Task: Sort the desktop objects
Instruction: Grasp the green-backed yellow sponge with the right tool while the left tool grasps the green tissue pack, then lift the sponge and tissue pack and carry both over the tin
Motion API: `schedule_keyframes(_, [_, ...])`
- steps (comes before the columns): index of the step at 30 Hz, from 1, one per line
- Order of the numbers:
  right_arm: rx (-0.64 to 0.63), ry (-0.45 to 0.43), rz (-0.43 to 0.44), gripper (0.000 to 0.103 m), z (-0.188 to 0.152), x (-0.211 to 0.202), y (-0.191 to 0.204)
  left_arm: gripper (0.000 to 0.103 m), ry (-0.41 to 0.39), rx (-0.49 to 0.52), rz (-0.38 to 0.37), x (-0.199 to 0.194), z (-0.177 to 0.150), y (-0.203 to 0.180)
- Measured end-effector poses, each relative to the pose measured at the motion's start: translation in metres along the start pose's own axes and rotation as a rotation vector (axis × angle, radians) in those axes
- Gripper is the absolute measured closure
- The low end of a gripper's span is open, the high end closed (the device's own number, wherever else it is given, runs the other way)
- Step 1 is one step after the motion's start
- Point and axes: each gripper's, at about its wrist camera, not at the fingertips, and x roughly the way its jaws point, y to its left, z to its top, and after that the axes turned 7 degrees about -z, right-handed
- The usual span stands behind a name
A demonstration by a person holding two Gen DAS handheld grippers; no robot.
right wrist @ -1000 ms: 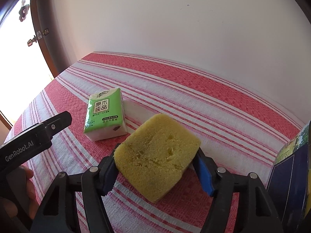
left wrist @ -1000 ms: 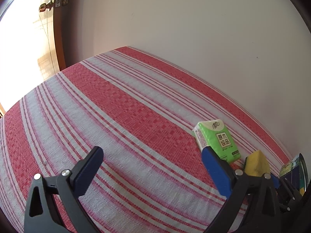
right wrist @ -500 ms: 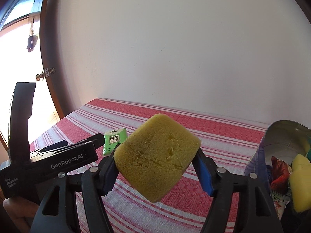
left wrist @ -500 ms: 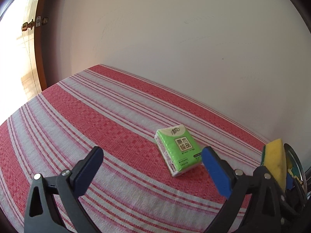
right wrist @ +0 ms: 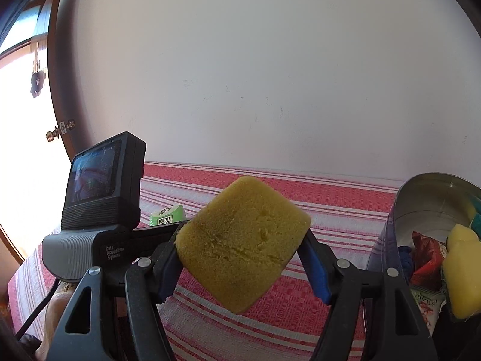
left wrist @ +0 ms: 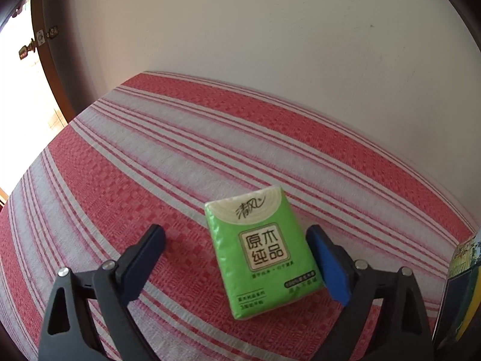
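Observation:
A green tissue pack (left wrist: 261, 252) lies flat on the red and white striped cloth (left wrist: 150, 156). My left gripper (left wrist: 237, 240) is open, with its jaws on either side of the pack, the right pad close beside it. My right gripper (right wrist: 240, 240) is shut on a yellow sponge (right wrist: 243, 240) and holds it in the air above the cloth. The tissue pack also shows in the right wrist view (right wrist: 166, 217), partly hidden behind the left gripper's body (right wrist: 99, 207). A metal bin (right wrist: 433, 204) at the right holds snack packets and another yellow sponge (right wrist: 461, 273).
A white wall runs close behind the table. A window with a wooden frame (left wrist: 45, 60) is at the left. The bin's printed outside (left wrist: 463, 285) shows at the right edge of the left wrist view.
My left gripper has moved toward the tissue pack, which now lies between its jaws. My right gripper has lifted the sponge higher and turned toward the bin.

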Motion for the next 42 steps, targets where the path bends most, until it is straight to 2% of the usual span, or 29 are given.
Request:
schedule_keyframes(4, [0.023, 0.018, 0.009, 0.031, 0.002, 0.003, -0.003, 0.009, 0.004, 0.012, -0.001, 0.001, 0.0, 0.0])
schedule_keyframes(7, [0.034, 0.024, 0.009, 0.031, 0.004, 0.004, -0.005, 0.024, -0.014, 0.012, -0.023, -0.007, -0.004, -0.002])
schedule_keyframes(9, [0.037, 0.025, 0.006, 0.031, 0.005, 0.004, -0.004, 0.046, -0.029, 0.016, -0.059, -0.01, -0.005, -0.002])
schedule_keyframes(11, [0.034, 0.026, 0.005, 0.031, 0.006, 0.004, -0.003, 0.053, -0.034, 0.023, -0.093, -0.013, -0.008, -0.004])
schedule_keyframes(16, [0.02, 0.024, 0.001, 0.031, 0.008, 0.002, 0.002, 0.053, -0.05, -0.008, -0.15, -0.019, -0.01, -0.002])
schedule_keyframes(20, [0.028, 0.013, -0.005, 0.031, 0.011, -0.002, 0.002, 0.053, -0.1, -0.049, -0.206, -0.029, -0.013, 0.007])
schedule_keyframes(24, [0.052, -0.004, -0.01, 0.031, 0.012, -0.01, -0.008, 0.053, -0.162, -0.057, -0.194, -0.04, -0.015, 0.013])
schedule_keyframes(30, [0.061, -0.041, -0.016, 0.031, 0.01, -0.027, -0.023, 0.053, -0.267, 0.001, -0.174, -0.064, -0.024, 0.007])
schedule_keyframes(35, [0.039, -0.056, -0.029, 0.031, -0.001, -0.029, -0.02, 0.053, -0.3, 0.046, -0.172, -0.077, -0.033, 0.001])
schedule_keyframes(42, [0.0, -0.092, -0.058, 0.031, -0.012, -0.057, -0.027, 0.053, -0.322, 0.064, -0.181, -0.091, -0.045, 0.002])
